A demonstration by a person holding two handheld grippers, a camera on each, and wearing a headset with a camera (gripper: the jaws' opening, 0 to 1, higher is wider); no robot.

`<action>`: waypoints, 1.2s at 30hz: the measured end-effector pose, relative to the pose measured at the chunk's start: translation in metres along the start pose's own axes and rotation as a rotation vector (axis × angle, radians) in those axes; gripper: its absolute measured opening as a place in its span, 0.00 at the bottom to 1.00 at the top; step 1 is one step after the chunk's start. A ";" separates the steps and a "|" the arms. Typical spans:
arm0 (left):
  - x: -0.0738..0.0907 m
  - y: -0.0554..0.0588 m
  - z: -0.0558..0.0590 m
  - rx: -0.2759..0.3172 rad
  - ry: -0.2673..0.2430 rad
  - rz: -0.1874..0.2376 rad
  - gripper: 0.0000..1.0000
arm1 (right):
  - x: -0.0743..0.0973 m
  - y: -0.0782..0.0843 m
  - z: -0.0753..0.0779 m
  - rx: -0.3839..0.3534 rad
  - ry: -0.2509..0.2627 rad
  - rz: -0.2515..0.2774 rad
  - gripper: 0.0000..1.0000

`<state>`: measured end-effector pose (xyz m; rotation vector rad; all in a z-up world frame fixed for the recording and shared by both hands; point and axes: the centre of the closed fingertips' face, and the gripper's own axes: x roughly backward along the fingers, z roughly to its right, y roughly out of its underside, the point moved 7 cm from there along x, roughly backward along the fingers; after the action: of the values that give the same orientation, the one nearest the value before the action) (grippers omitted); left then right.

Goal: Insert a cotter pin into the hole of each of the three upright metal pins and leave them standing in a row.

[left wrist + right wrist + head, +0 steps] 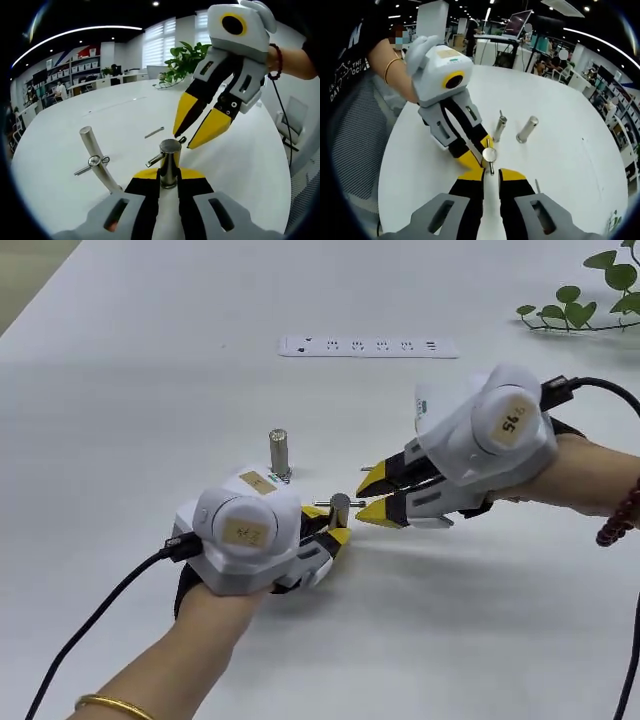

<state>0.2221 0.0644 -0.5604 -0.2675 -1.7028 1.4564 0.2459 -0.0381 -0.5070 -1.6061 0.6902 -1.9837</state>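
Steel, short and round, the upright metal pin (340, 508) being worked on stands on the white table (150, 390), about midway between its left and right edges and toward the near edge. The left gripper (335, 530) is clenched low on its shank, a yellow-tipped jaw on either side, steadying it. A thin wire cotter pin (155, 160) sits crosswise in the hole near the top, with its loop toward the right gripper (365, 502). That gripper's jaws stand apart around the loop and seem not to pinch it. Just beyond, toward the far edge, a second steel pin (279, 452) is already crossed by its own cotter pin (93, 161). A spare cotter pin (154, 132) lies flat past it, and a third steel pin (527, 129) stands nearby.

The metal pin is likely stiff, dense and slick, and its small foot means a sideways push would tip it. A low hold on the shank suits it. The cotter pin is light, springy wire that could bend or flick away. It is best taken by the loop and pushed straight along the hole.
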 end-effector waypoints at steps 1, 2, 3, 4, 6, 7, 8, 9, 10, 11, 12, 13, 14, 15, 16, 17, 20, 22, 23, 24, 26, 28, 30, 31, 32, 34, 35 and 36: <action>0.000 0.000 0.000 0.001 -0.001 0.000 0.10 | 0.001 0.000 -0.001 -0.004 0.001 -0.003 0.04; 0.000 0.000 0.000 0.002 -0.001 0.000 0.10 | 0.001 0.001 -0.002 -0.006 0.004 -0.009 0.03; 0.000 0.000 0.000 0.002 -0.002 0.000 0.10 | 0.002 0.002 -0.002 -0.005 0.007 -0.015 0.02; 0.000 0.000 0.000 0.003 -0.002 0.000 0.10 | 0.002 0.002 -0.003 -0.006 0.007 -0.020 0.02; 0.000 0.000 0.000 0.002 -0.004 0.001 0.10 | 0.003 0.003 -0.003 -0.016 0.011 -0.017 0.00; 0.000 0.000 0.000 0.000 -0.004 0.002 0.10 | 0.003 0.002 -0.004 -0.024 0.011 -0.012 0.00; 0.000 0.000 0.000 -0.001 -0.004 0.002 0.10 | 0.002 0.002 -0.004 -0.029 0.010 -0.011 0.00; 0.000 0.000 0.000 0.001 -0.004 0.002 0.10 | 0.002 0.001 -0.004 -0.030 0.008 -0.011 0.00; 0.000 0.000 0.000 0.001 -0.004 0.002 0.10 | 0.002 0.001 -0.005 -0.028 0.007 -0.012 0.00; 0.000 0.000 0.000 0.001 -0.004 0.002 0.10 | 0.001 0.000 -0.006 -0.025 0.004 -0.014 0.00; 0.000 0.000 0.000 0.002 -0.005 0.002 0.10 | 0.001 0.000 -0.006 -0.025 0.000 -0.014 0.00; 0.000 0.001 0.000 0.007 -0.006 0.004 0.10 | 0.001 -0.001 -0.007 -0.024 -0.004 -0.013 0.00; -0.001 0.001 0.000 0.011 -0.008 0.005 0.10 | 0.000 -0.002 -0.007 -0.022 -0.007 -0.014 0.00; -0.001 0.001 0.000 0.010 -0.007 0.005 0.10 | 0.000 -0.003 -0.008 -0.019 -0.008 -0.013 0.00; -0.001 0.001 0.000 0.009 -0.007 0.005 0.10 | -0.001 -0.003 -0.008 -0.016 -0.009 -0.015 0.00; -0.001 0.001 0.000 0.009 -0.008 0.004 0.10 | -0.001 -0.004 -0.008 -0.015 -0.009 -0.015 0.00; -0.001 0.001 0.000 0.008 -0.009 0.004 0.10 | -0.001 -0.004 -0.007 -0.012 -0.006 -0.020 0.00; -0.001 0.001 0.000 0.008 -0.010 0.003 0.10 | -0.001 -0.004 -0.007 -0.010 -0.007 -0.020 0.00; -0.001 0.001 0.000 0.008 -0.009 0.003 0.10 | -0.001 -0.004 -0.006 -0.010 -0.007 -0.020 0.00; -0.001 0.001 0.001 0.007 -0.009 0.003 0.10 | -0.001 -0.004 -0.006 -0.012 -0.007 -0.020 0.00; -0.001 0.001 0.001 0.009 -0.008 0.002 0.10 | -0.001 -0.003 -0.006 -0.012 -0.006 -0.020 0.00; 0.000 0.000 0.001 0.020 -0.008 -0.005 0.10 | -0.001 -0.003 -0.006 -0.018 -0.006 -0.017 0.00; -0.001 0.000 0.001 0.017 -0.010 -0.008 0.10 | -0.001 -0.003 -0.006 -0.018 -0.007 -0.014 0.01; -0.001 0.001 0.001 0.032 -0.012 -0.011 0.10 | 0.000 -0.002 -0.005 -0.019 -0.005 -0.014 0.03; 0.000 0.001 0.001 0.044 -0.012 -0.014 0.11 | 0.000 -0.002 -0.005 -0.022 -0.003 -0.014 0.04; 0.001 0.003 0.001 0.058 -0.013 -0.026 0.11 | 0.002 -0.002 -0.005 -0.036 -0.004 -0.009 0.06; 0.002 0.004 0.000 0.066 -0.017 -0.035 0.11 | 0.002 -0.002 -0.005 -0.044 -0.005 -0.003 0.06; 0.004 0.006 0.001 0.070 -0.018 -0.051 0.14 | 0.003 -0.003 -0.004 -0.056 -0.005 0.007 0.07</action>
<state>0.2173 0.0681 -0.5642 -0.1724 -1.6572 1.4811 0.2407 -0.0378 -0.5035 -1.6382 0.7543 -1.9711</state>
